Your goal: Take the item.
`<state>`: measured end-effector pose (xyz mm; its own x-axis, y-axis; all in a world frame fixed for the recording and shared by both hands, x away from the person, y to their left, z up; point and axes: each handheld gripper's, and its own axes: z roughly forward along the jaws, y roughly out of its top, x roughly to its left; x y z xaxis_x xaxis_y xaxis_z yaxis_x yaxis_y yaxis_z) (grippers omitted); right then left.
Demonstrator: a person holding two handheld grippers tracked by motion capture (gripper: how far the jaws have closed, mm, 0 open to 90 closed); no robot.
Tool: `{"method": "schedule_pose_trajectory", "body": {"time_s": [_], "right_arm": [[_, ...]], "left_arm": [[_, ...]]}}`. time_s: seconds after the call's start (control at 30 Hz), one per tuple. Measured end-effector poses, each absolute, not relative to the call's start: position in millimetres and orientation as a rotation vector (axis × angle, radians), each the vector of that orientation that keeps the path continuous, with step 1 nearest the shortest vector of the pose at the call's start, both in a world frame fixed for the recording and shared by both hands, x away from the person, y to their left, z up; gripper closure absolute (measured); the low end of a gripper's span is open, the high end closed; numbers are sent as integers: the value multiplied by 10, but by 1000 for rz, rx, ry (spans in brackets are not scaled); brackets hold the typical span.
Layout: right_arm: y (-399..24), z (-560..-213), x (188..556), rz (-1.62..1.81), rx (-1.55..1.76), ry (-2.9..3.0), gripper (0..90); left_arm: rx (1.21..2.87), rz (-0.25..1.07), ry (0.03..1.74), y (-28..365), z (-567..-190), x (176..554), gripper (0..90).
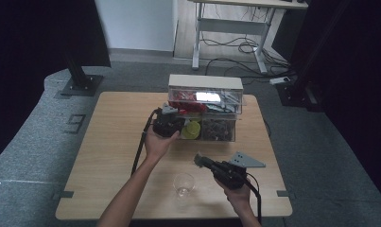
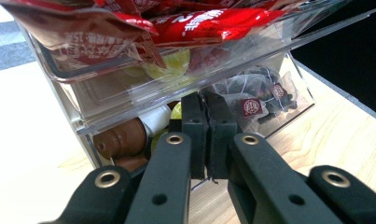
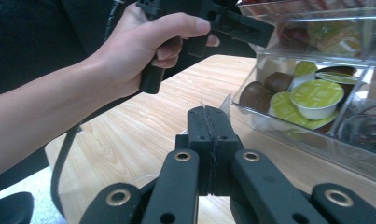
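Left gripper (image 2: 205,100) parked at the clear two-tier acrylic organiser box (image 1: 235,84), jaws pinched together with nothing between them.

Its tips sit right at the front of the box's lower tier – brown and yellow-lidded coffee capsules (image 3: 315,97) just behind and left of them, dark tea bags (image 2: 258,100) to the right, red foil sachets (image 2: 209,25) overhead. The right gripper (image 1: 198,160) is closed too and empty, hovering over the wooden table (image 1: 108,142) near the box, with a small clear plastic cup (image 1: 184,184) just beside it.
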<state>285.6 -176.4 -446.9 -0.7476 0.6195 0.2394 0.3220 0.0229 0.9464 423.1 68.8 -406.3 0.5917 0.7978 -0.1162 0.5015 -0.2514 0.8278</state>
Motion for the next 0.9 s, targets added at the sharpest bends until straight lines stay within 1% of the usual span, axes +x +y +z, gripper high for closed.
{"method": "schedule_pose_trajectory", "body": {"time_s": [0.57, 0.9], "right_arm": [[-1643, -4467, 2641, 1822, 913, 2111, 893], [-1495, -4568, 2545, 1804, 885, 2186, 893]], "left_arm": [[1915, 411, 1041, 692, -4059, 4223, 878], [1917, 414, 1038, 686, -4040, 4219, 878]]}}
